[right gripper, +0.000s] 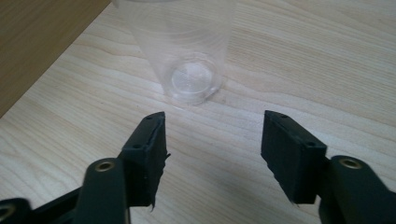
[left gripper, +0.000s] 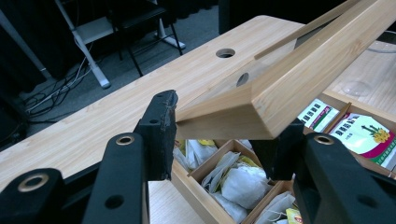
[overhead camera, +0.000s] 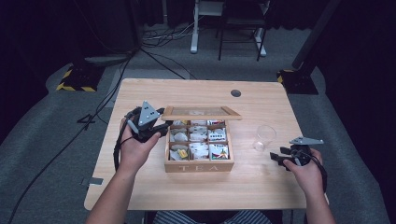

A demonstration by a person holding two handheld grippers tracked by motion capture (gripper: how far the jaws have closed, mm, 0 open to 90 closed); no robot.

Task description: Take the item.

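— So where does the clear plastic cup (right gripper: 189, 60) stand, reckoned from the wooden tea box with its nine compartments of tea bags (overhead camera: 199, 164)?

— Just to the box's right on the pale wooden table (overhead camera: 261, 186), upright and apart from the box wall. The right gripper (overhead camera: 279, 156) sits beyond it, further right of the box, its jaws parted with nothing between them; the cup lies straight ahead of them, short of the pads, its long axis vertical.

— And the left gripper (left gripper: 224, 140)?

— It clamps a corner of the box's glass-paned wooden lid (left gripper: 299, 70), holding it raised above the compartments.

— Room to move?

— Bare table lies all round the cup; only the box wall to one side limits the approach. The right hand is clearly nearer the cup.
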